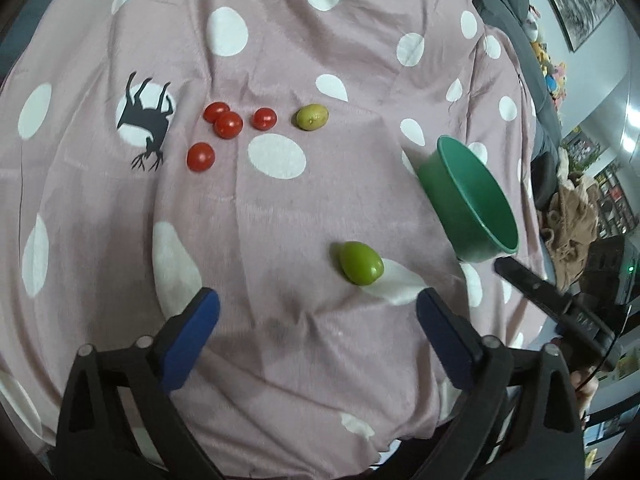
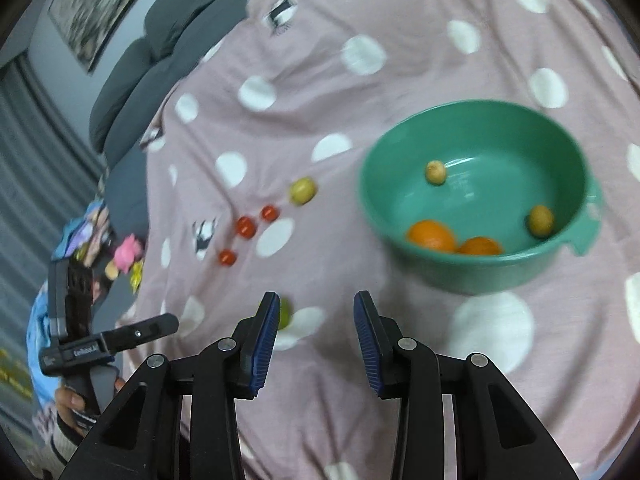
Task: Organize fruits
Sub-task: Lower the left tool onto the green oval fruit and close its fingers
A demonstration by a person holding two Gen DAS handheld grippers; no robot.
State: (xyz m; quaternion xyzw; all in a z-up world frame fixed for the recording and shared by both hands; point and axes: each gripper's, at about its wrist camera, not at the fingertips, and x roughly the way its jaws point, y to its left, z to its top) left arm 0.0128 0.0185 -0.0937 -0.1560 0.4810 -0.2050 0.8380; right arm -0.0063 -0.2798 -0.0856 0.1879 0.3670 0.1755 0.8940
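right now the left gripper (image 1: 318,306) stands wide open and empty, the green fruit (image 1: 361,262) lying on the cloth (image 1: 280,208) just ahead of its right-hand finger; the right gripper (image 2: 316,312) is narrowly parted, holding nothing, near the green bowl (image 2: 472,276).

Four cherry tomatoes (image 1: 228,125), two oranges (image 2: 432,235), four green fruits (image 1: 361,263), one bowl (image 2: 472,272).

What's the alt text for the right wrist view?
A green bowl on a pink polka-dot cloth holds two oranges and two small yellowish fruits. The right claw is open and empty. Cherry tomatoes lie left of the bowl.
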